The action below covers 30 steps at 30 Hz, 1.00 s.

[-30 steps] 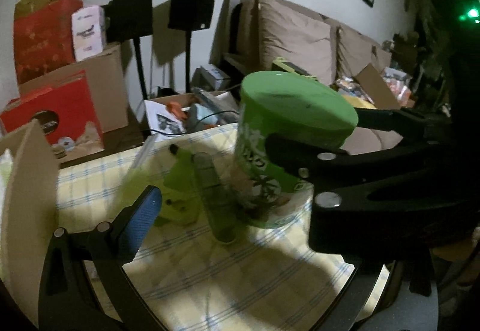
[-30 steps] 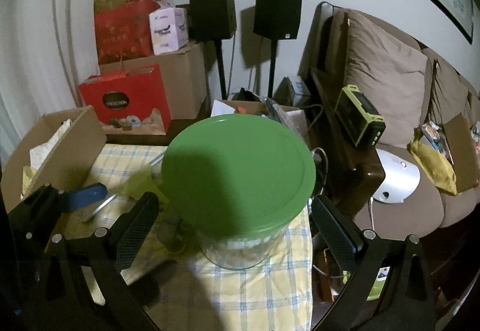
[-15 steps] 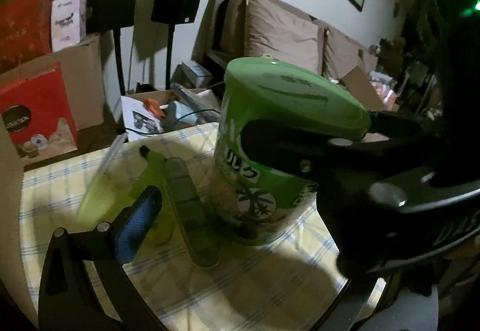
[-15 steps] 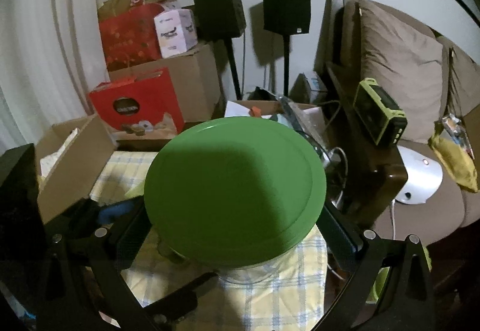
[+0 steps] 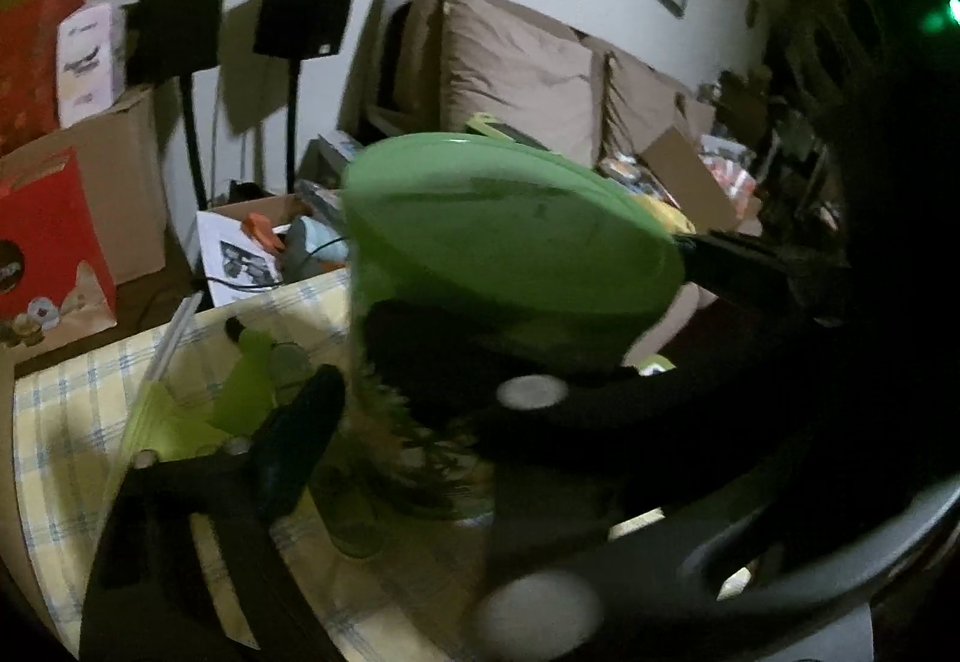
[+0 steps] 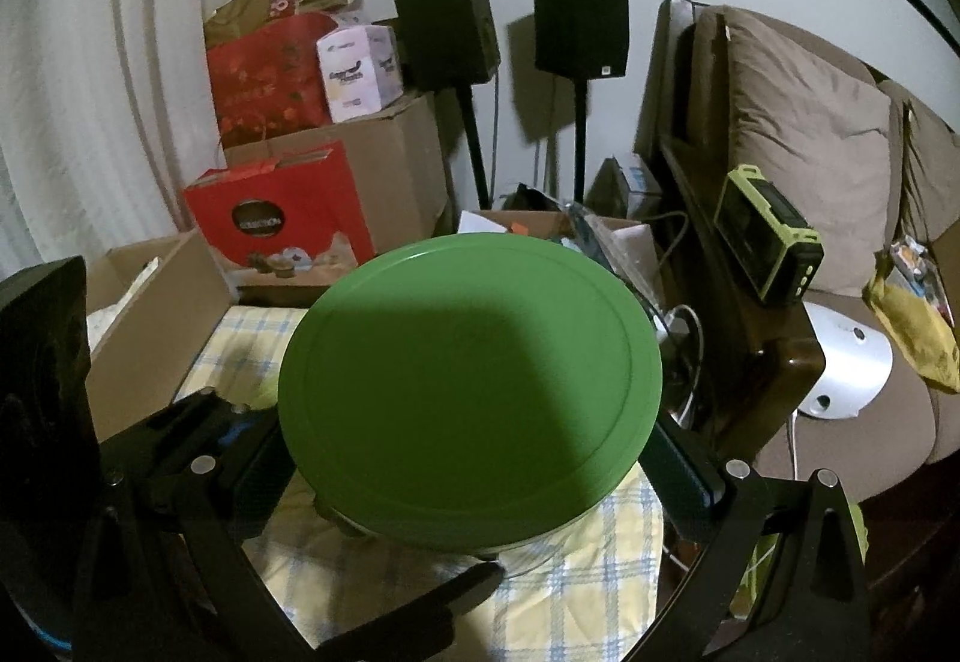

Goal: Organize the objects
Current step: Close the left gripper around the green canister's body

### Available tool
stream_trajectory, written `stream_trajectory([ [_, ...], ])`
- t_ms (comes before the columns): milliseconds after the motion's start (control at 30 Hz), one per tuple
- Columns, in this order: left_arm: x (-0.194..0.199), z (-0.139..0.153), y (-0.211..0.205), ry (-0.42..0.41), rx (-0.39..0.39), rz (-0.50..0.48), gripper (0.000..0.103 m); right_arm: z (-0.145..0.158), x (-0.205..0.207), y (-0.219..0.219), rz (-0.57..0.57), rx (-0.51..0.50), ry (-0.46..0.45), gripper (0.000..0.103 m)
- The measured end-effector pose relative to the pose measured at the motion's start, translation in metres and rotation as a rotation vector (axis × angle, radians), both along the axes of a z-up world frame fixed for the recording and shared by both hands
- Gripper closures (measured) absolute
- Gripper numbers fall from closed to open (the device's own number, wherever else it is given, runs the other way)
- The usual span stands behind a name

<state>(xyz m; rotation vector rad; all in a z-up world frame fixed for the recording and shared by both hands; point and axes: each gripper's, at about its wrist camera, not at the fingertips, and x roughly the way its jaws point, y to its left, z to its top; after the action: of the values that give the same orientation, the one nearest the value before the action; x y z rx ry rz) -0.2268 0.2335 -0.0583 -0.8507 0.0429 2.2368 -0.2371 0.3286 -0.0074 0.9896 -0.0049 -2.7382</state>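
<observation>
1. The right tongs (image 6: 474, 458) straddle the big round tub with the green plastic lid (image 6: 471, 392). One black pad sits at each side just under the lid's rim, and the lid hides where they meet the wall. They look clamped on the tub, probably below the rim so the overhang stops it slipping down.

2. In the left wrist view the tub (image 5: 510, 254) appears tilted, its printed green wall blurred. Its foot is lost in shadow, so I cannot say whether it rests on the worktop covered with a yellow-and-blue checked cloth (image 6: 594, 584) or is just clear of it.

3. The left tongs (image 5: 384, 422) are close beside the tub. Only the blue-padded finger (image 5: 300, 440) shows clearly, just beside the tub's lower wall; the other is lost behind the dark frame of the right tongs. I cannot tell whether they are apart or closed. My guess is they are there to steady the tub.

4. Beyond the left tongs, a clear lime-green plastic pouch (image 5: 174, 410) lies flat on the cloth, close to the tub's base. It looks like a loose item waiting to be sorted.

5. To the left of the right tongs stands an open brown cardboard box (image 6: 150, 314), a likely place for things to go.
</observation>
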Motion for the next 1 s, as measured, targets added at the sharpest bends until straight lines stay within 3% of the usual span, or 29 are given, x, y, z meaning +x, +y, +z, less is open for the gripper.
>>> stream_trajectory([
  [467, 0.036, 0.050, -0.019, 0.082, 0.031, -0.001, 0.021, 0.041, 0.028, -0.006, 0.010, -0.031, 0.029, 0.001],
  [1000, 0.097, 0.129, -0.112, 0.144, 0.033, 0.137, 0.024, 0.118, 0.083, -0.084, 0.164, -0.041, 0.074, 0.001],
])
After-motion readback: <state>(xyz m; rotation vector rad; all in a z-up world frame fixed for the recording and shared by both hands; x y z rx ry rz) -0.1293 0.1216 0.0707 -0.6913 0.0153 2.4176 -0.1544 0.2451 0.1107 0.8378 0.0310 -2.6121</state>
